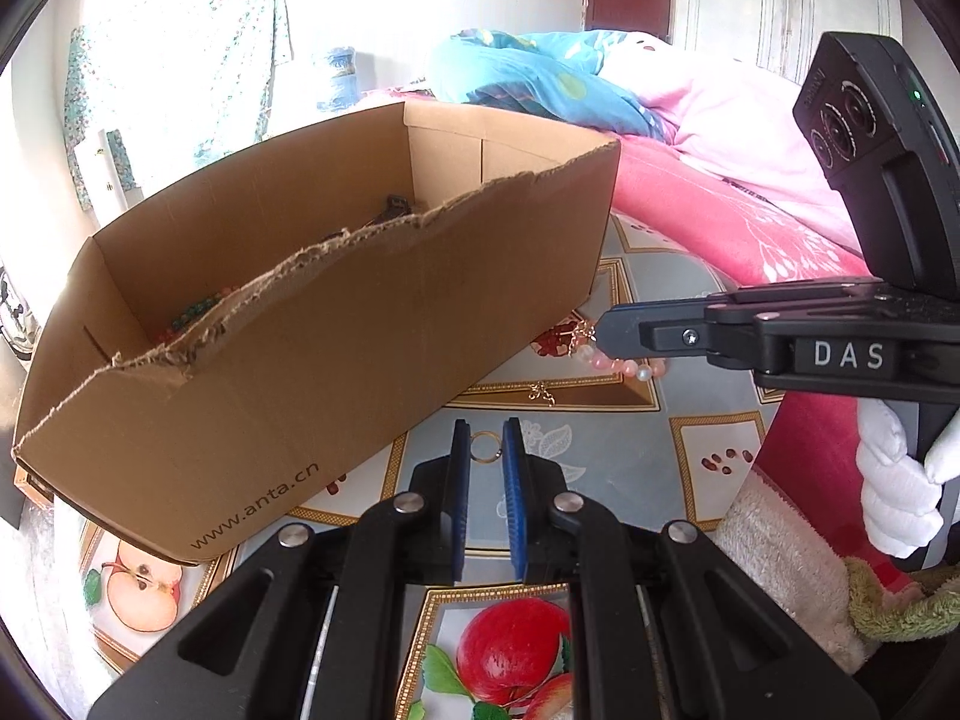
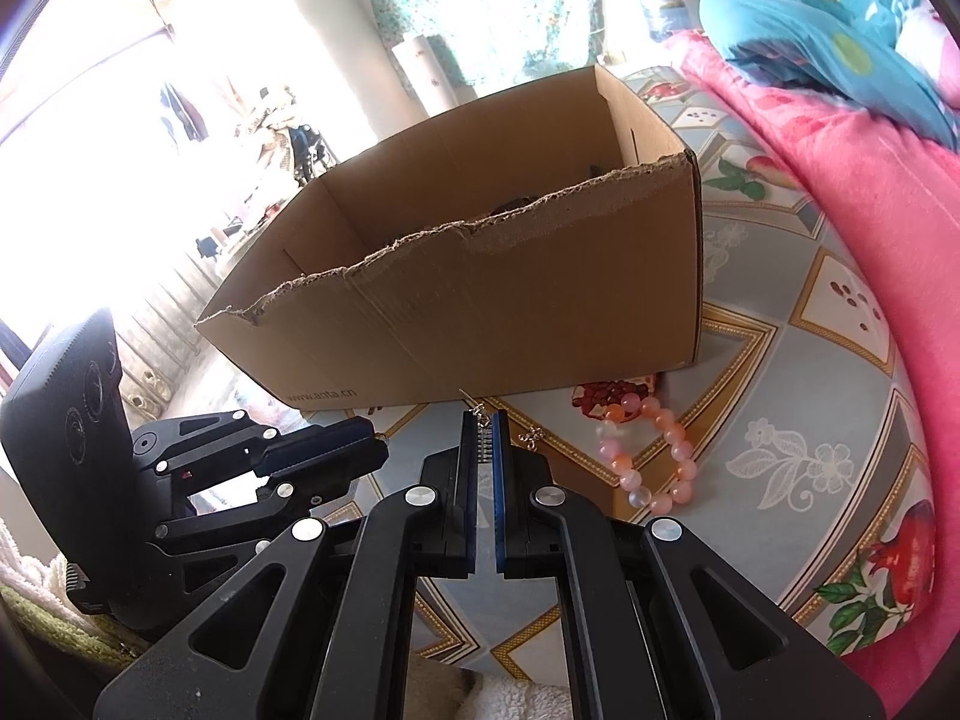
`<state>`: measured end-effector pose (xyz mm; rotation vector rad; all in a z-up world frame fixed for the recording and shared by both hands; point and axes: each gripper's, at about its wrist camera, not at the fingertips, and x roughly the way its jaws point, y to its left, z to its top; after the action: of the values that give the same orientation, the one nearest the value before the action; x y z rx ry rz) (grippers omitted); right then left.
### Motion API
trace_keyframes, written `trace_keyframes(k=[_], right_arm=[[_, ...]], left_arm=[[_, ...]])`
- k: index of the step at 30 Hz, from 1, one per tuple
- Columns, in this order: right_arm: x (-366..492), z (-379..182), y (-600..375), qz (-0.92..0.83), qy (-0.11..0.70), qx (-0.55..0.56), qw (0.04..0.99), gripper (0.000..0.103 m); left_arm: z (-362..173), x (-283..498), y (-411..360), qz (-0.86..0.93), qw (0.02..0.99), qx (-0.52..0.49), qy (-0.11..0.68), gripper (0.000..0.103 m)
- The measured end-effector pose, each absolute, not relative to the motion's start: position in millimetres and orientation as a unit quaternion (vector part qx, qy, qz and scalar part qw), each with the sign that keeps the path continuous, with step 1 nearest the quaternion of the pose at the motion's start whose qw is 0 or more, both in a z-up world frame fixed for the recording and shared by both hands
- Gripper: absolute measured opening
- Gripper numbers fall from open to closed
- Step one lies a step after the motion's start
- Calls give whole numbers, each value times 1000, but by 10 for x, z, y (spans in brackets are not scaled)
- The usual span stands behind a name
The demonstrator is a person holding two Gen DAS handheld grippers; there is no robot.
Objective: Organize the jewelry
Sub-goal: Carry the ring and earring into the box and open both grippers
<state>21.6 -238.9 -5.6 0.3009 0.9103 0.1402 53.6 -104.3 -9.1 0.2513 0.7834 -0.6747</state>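
A: Location of the cardboard box [image 1: 360, 324]?
B: On the fruit-print worktop [image 1: 708, 468], open top, torn front rim; beads lie inside it.
A: Pink bead bracelet [image 2: 654, 450]?
B: On the worktop, near the box's right corner.
A: Left gripper [image 1: 486, 450]?
B: Fingers narrow, pinching a gold ring [image 1: 485, 445].
A: Right gripper [image 2: 485, 420]?
B: Fingers nearly closed on a small silver earring [image 2: 482, 416]; another small piece [image 2: 531, 435] lies just beside them.
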Motion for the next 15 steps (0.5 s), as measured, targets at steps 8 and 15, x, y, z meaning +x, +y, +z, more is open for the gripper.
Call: trace_keyframes(k=[8,15], right_arm=[[203,118,-2386,74,416,140,896,3],[217,446,-2457,99,376,152,909,3]], left_arm=[[173,486,-957,-341,864,90,360,10],[551,514,-905,-361,868,68,334,10]])
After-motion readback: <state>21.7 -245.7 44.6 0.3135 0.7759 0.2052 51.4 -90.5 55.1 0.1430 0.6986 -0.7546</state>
